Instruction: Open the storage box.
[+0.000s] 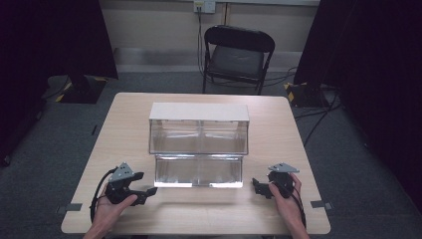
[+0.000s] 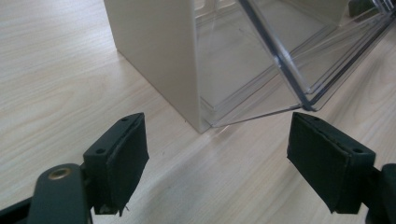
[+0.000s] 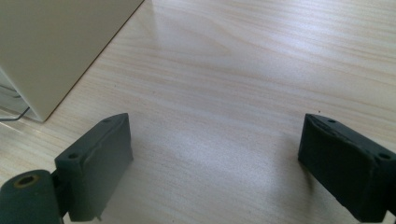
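Since nothing is gripped yet, this reads as a staging pose before work on the bin unit. Wood-grain counter [image 1: 199,211] is bare apart from that unit, so both hands have free room at the near edge. A black folding chair [image 1: 238,57] stands past the far edge, out of play.

The bin unit [image 1: 199,114] sits mid-counter: beige top and side walls, two stepped tiers of clear tilt-out bins facing the person. The lower tier [image 1: 199,172] juts forward, probably so the fronts can be reached from the near side.

The left claw [image 1: 149,191] rests on the counter just off the lower tier's left front corner, aimed at it. In the left gripper view that corner [image 2: 303,105] lies ahead of the pads, not between them. Claw released, nothing in it.

The right claw [image 1: 256,186] mirrors it off the right corner, a bit further out. Also released, only bare counter between the pads; the beige wall [image 3: 56,51] is off to one side.

My guess is the left goes in first, being the closer.
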`<action>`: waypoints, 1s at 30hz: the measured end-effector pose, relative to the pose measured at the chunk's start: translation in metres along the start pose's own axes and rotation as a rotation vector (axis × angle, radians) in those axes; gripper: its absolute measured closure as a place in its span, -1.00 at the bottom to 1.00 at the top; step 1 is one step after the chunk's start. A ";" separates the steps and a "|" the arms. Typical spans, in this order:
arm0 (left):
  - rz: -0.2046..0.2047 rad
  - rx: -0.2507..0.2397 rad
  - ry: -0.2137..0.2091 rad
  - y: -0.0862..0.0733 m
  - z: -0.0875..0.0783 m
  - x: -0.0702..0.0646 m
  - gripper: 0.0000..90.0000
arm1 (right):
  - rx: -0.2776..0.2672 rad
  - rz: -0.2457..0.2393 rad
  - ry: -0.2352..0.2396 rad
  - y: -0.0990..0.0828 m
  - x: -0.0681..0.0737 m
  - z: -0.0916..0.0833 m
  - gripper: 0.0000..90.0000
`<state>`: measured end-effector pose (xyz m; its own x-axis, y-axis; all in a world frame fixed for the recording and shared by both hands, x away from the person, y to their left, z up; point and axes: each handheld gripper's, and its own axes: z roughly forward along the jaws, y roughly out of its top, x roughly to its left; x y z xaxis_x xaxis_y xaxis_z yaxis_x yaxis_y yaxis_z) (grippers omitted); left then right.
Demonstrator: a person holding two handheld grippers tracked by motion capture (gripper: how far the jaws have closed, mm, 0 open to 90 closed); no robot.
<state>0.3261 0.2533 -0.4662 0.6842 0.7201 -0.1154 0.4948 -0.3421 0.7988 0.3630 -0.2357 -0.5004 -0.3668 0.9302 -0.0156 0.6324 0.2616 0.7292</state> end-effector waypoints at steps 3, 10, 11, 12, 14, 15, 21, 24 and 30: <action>-0.006 -0.006 0.002 0.001 0.002 -0.002 -0.56 | 0.001 -0.001 0.000 0.000 0.000 0.000 -0.80; 0.009 -0.004 0.002 0.001 0.010 -0.007 -0.57 | 0.001 0.002 0.000 0.000 0.000 0.001 -0.81; 0.007 -0.016 0.018 0.001 0.011 -0.007 -0.57 | 0.002 0.002 -0.001 0.000 0.000 0.001 -0.81; 0.007 -0.016 0.018 0.001 0.011 -0.007 -0.58 | 0.002 0.002 -0.001 0.000 0.000 0.001 -0.81; -0.006 -0.020 0.019 0.001 0.014 -0.008 -0.64 | 0.002 0.002 -0.001 0.000 0.000 0.001 -0.81; 0.003 -0.019 0.024 0.001 0.015 -0.009 -0.63 | 0.002 0.002 -0.001 0.000 0.000 0.001 -0.81; 0.008 -0.032 0.018 0.003 0.016 -0.012 -0.64 | 0.002 0.002 -0.001 0.000 0.000 0.001 -0.81; -0.004 -0.045 -0.004 0.003 0.016 -0.011 -0.64 | 0.002 0.001 -0.001 0.000 0.000 0.001 -0.81; -0.006 -0.073 -0.038 0.003 0.017 -0.013 -0.65 | 0.002 0.002 -0.002 0.001 0.000 0.001 -0.82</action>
<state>0.3283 0.2326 -0.4720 0.7019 0.6980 -0.1415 0.4595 -0.2920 0.8388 0.3637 -0.2351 -0.5005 -0.3643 0.9312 -0.0153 0.6346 0.2602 0.7277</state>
